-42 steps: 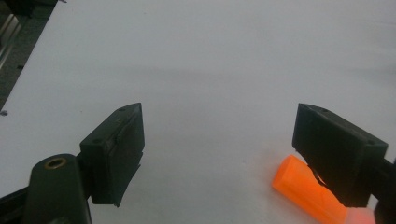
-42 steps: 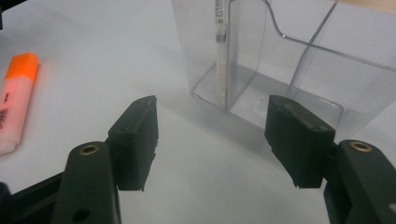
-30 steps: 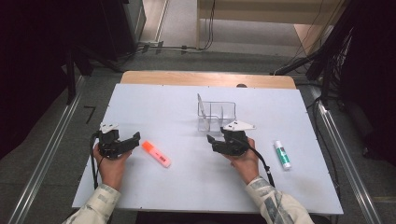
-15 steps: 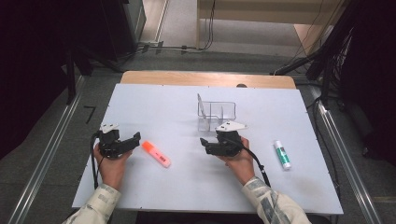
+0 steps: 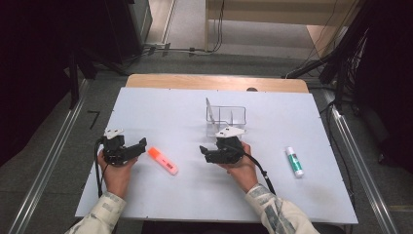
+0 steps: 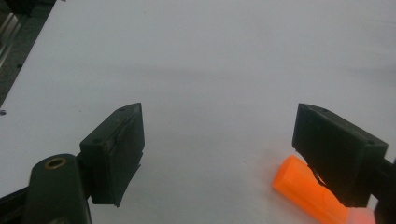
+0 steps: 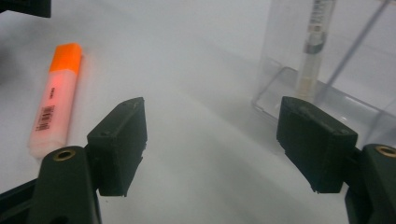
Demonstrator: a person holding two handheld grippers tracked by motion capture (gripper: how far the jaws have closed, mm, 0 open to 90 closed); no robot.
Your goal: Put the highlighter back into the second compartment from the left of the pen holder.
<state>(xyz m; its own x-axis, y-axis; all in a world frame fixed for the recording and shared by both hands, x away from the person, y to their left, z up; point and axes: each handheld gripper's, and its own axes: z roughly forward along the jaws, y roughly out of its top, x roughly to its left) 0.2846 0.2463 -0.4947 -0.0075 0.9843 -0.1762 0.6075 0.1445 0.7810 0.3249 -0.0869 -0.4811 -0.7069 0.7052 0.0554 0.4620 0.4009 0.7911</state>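
An orange highlighter [image 5: 163, 161] lies on the white table between my two grippers. My left gripper [image 5: 141, 145] rests at the left, open, its jaws pointing right at the highlighter's orange cap [image 6: 303, 189], which lies just past the right jaw. My right gripper [image 5: 204, 152] sits near the middle and points left. Its jaws have just been opening and stand wide with nothing between them [image 7: 210, 116]. From the right gripper view the highlighter [image 7: 56, 98] lies ahead to the left. A clear organizer [image 5: 226, 117] stands just behind the right hand, with a pen [image 7: 314, 46] upright inside it.
A white tube with a green cap [image 5: 294, 161] lies on the table at the right. The white table top [image 5: 146, 107] has a wooden edge at the far side. Dark floor, metal rails and cables surround it.
My right gripper has moved left, away from the organizer and toward the highlighter, and its jaws look wider. The left gripper and the highlighter have stayed put.
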